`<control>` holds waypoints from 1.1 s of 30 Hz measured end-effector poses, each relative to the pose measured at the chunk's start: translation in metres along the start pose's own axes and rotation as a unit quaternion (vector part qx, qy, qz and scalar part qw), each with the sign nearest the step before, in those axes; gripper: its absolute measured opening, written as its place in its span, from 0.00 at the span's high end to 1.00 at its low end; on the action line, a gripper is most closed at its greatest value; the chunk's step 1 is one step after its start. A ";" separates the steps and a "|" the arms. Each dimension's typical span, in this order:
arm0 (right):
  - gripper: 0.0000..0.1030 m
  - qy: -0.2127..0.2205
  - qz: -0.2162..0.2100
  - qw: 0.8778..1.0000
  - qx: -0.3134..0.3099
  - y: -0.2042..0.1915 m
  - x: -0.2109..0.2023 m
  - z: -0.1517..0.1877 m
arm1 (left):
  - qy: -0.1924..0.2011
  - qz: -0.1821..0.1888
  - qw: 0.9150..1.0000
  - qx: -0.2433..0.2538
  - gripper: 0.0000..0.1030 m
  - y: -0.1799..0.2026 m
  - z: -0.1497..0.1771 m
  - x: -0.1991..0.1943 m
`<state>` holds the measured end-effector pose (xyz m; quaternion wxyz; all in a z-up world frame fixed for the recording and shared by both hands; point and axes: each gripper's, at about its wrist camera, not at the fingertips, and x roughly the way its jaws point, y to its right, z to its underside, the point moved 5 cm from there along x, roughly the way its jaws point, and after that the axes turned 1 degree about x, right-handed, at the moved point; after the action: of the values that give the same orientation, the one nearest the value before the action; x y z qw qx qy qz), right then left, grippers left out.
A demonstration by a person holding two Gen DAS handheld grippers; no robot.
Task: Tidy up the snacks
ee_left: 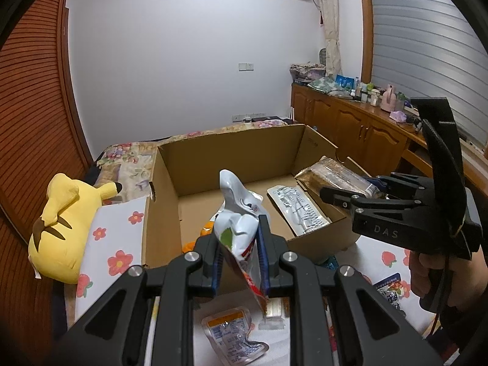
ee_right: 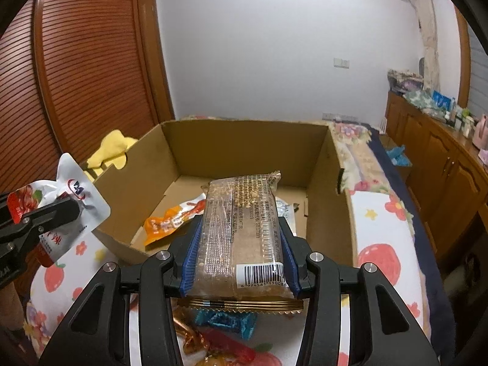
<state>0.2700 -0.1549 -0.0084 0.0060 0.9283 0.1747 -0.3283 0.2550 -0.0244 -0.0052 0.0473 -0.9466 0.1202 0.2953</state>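
Observation:
An open cardboard box [ee_left: 231,158] stands on the bed in front of both grippers. My left gripper [ee_left: 239,233] is shut on a crumpled white snack pouch [ee_left: 238,210] with red and green print, held upright at the box's near edge. My right gripper [ee_right: 241,235] is shut on a long brown biscuit pack [ee_right: 241,213] in clear wrap, which reaches over the near rim of the box [ee_right: 244,143]. Inside the box lie an orange packet [ee_right: 170,222] and a white printed packet [ee_left: 297,210]. From the right wrist view, the left gripper [ee_right: 61,210] and its pouch [ee_right: 82,195] show at the left.
A yellow plush toy [ee_left: 61,222] lies left of the box on the flowered bedsheet [ee_left: 116,244]. Loose snacks lie near me: a silver pouch [ee_left: 231,335], a blue candy [ee_right: 225,320] and a red wrapper [ee_right: 225,347]. A wooden cabinet [ee_left: 366,128] runs along the right.

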 end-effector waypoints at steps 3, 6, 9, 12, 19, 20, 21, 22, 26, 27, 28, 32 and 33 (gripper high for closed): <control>0.52 -0.006 0.002 1.000 0.004 0.003 0.003 0.001 | -0.002 -0.003 1.000 0.000 0.84 -0.002 -0.001 0.004; 0.43 -0.001 -0.004 1.000 0.011 0.005 -0.004 0.003 | -0.004 -0.005 1.000 0.000 0.84 -0.003 -0.001 0.006; 0.41 0.009 -0.009 1.000 0.010 0.005 -0.016 0.005 | -0.008 -0.011 1.000 0.002 0.84 -0.006 -0.003 0.011; 0.40 0.014 -0.019 1.000 0.010 0.003 -0.027 0.008 | -0.012 -0.012 1.000 0.002 0.83 -0.008 -0.006 0.016; 0.38 0.024 -0.038 0.999 -0.002 -0.005 -0.044 0.013 | -0.017 -0.013 1.000 0.005 0.79 -0.006 -0.012 0.031; 0.38 0.025 -0.039 0.999 -0.004 -0.006 -0.046 0.014 | -0.017 -0.016 1.000 0.005 0.76 -0.005 -0.013 0.033; 0.38 0.025 -0.040 0.999 -0.006 -0.006 -0.047 0.014 | -0.018 -0.016 1.000 0.004 0.76 -0.006 -0.013 0.034; 0.38 0.026 -0.041 0.999 -0.007 -0.007 -0.049 0.015 | -0.019 -0.015 1.000 0.004 0.75 -0.005 -0.013 0.036; 0.37 0.030 -0.043 0.999 -0.008 -0.005 -0.057 0.016 | -0.020 -0.016 1.000 0.004 0.75 -0.005 -0.010 0.035; 0.37 0.031 -0.044 0.999 -0.008 -0.005 -0.059 0.017 | -0.020 -0.015 1.000 0.002 0.75 -0.005 -0.010 0.034; 0.37 0.032 -0.044 0.998 -0.008 -0.003 -0.061 0.016 | -0.020 -0.014 1.000 0.001 0.75 -0.006 -0.009 0.032; 0.35 0.039 -0.047 0.998 -0.006 0.001 -0.077 0.022 | -0.010 -0.008 1.000 0.003 0.73 -0.005 -0.003 0.016; 0.34 0.039 -0.047 0.998 -0.007 0.002 -0.081 0.024 | -0.007 -0.006 1.000 0.005 0.72 -0.005 -0.001 0.011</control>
<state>0.1975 -0.1855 0.0218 -0.0095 0.9312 0.2207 -0.2901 0.2656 -0.0222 -0.0102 0.0549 -0.9449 0.1155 0.3012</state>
